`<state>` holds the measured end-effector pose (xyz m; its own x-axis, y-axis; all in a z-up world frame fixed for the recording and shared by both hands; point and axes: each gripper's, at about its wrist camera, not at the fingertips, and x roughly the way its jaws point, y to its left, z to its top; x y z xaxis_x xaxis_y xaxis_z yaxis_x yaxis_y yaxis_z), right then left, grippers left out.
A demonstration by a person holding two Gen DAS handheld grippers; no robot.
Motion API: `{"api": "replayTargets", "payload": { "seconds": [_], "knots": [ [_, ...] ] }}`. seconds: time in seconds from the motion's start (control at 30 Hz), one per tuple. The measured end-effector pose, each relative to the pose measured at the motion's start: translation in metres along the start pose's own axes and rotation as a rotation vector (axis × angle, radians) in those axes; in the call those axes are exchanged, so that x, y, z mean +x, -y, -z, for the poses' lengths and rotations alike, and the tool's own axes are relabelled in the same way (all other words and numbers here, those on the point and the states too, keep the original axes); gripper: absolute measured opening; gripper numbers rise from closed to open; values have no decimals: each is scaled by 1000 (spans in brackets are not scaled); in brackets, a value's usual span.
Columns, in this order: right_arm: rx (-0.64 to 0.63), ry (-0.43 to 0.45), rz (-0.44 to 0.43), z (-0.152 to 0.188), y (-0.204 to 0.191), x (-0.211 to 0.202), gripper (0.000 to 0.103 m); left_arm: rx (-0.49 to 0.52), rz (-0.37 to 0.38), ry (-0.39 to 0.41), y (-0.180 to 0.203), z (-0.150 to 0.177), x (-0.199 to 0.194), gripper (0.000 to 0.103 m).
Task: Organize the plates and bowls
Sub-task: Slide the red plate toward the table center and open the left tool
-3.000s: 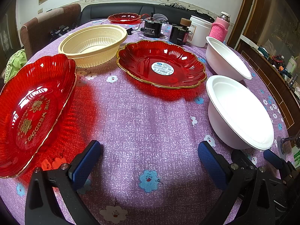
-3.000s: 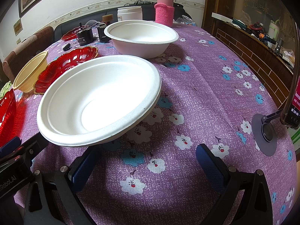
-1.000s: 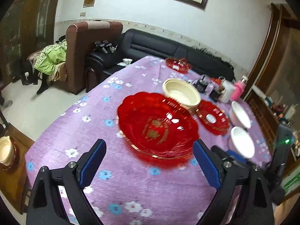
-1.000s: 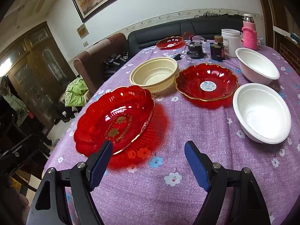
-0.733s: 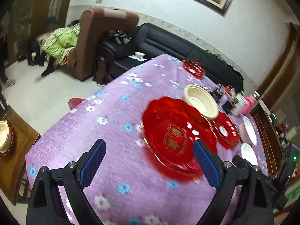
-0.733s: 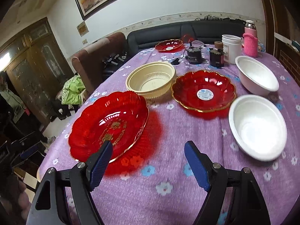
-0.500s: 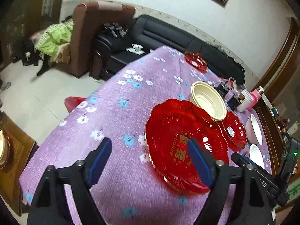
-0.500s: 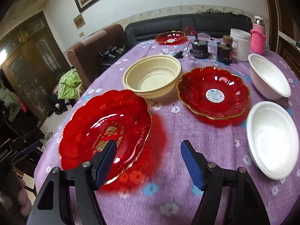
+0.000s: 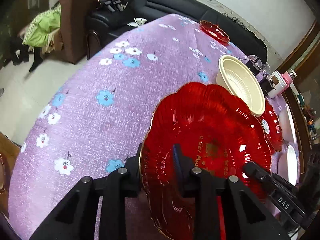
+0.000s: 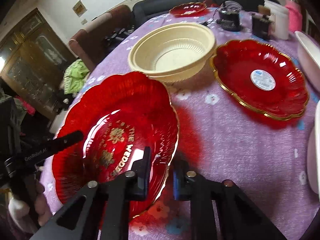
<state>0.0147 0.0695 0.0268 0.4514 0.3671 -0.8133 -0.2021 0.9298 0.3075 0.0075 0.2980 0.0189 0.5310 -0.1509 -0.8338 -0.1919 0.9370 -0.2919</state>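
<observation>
Jaws of both grippers narrow, each pinching the rim of the same big red plate: left gripper (image 9: 158, 172) clamps the plate's edge at lower centre of the left wrist view, one jaw under the rim, one on top; right gripper (image 10: 160, 170) clamps the opposite edge at lower centre of the right wrist view.

Tabletop (image 9: 96, 108), purple cloth with blue and white flowers, fills most of both views.

Big red plate (image 10: 120, 136), scalloped, gold rim, gold "WEDDING" lettering, lower left of the right wrist view, tilted; whether its far edge touches the cloth I can't tell. In the left wrist view it sits lower right (image 9: 210, 140).

Cream bowl (image 10: 172, 50), ribbed inside, upper centre of the right wrist view, just behind the big plate; upper right in the left wrist view (image 9: 240, 86).

Second red plate (image 10: 260, 80) with round white sticker, right of the cream bowl, flat on the cloth.

White bowls (image 9: 289, 124) at the right edge of the left wrist view, partly cut off.

Small red dish (image 10: 188, 9) at the far end, top centre.

Pink bottle (image 10: 293, 14) and white tub (image 10: 280, 20) at upper right, dark jars beside them.
</observation>
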Motion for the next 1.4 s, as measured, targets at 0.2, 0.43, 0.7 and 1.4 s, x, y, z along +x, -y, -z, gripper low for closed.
{"api": "replayTargets", "payload": {
  "seconds": [0.2,0.43,0.7,1.4],
  "knots": [
    [-35,50,-36,-3,-17,-22,15,3,6,108,-1,0,-49,26],
    [-103,86,-33,-1,-43,-39,15,-1,-35,146,-10,9,-62,26],
    [-86,3,-33,15,-31,3,18,-21,-119,100,-21,11,-31,30],
    [24,211,-93,79,0,-99,39,37,111,229,54,107,-143,76]
  ]
}}
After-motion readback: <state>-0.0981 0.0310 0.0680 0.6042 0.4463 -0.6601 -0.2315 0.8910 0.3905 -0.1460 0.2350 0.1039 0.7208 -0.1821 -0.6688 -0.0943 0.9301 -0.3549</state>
